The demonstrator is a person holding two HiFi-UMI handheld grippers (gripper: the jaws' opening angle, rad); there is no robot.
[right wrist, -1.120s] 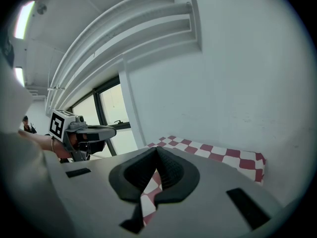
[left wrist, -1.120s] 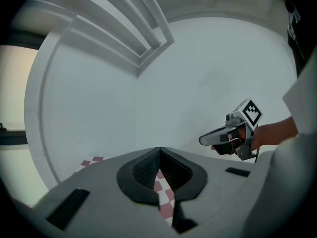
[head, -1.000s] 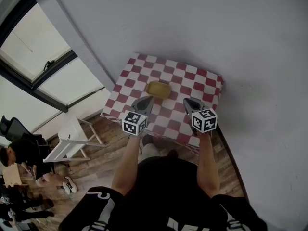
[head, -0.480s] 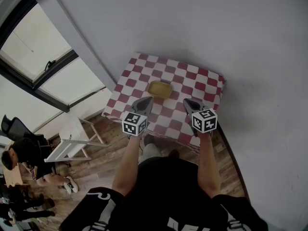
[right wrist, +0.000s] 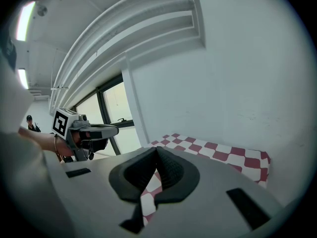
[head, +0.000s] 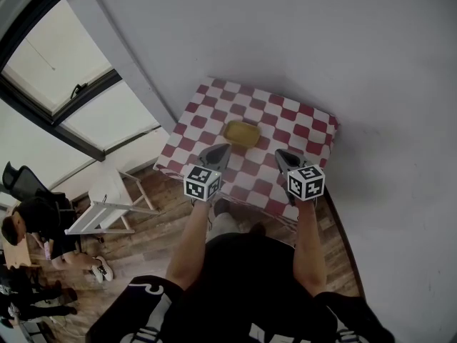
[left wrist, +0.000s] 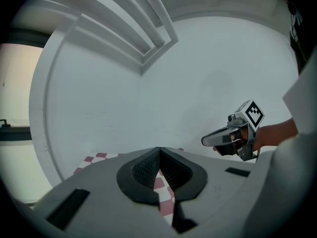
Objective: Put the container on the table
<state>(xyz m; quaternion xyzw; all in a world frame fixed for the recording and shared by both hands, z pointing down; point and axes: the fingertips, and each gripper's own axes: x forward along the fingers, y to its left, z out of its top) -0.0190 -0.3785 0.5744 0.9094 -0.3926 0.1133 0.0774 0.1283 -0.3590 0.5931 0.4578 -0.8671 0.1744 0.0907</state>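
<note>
Change: nothing has moved.
Grippers: my left gripper [head: 218, 149] and right gripper [head: 283, 155] are pressed together, empty.
Container: the container [head: 241, 133] sits on the surface [head: 315, 131]; the task looks done.

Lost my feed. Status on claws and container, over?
Both shut, empty: left claw, right claw. On checkered table: yellow container, ahead of both. Nothing between.

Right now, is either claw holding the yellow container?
No: the yellow container lies on the table, beyond the left claw and right claw.
</note>
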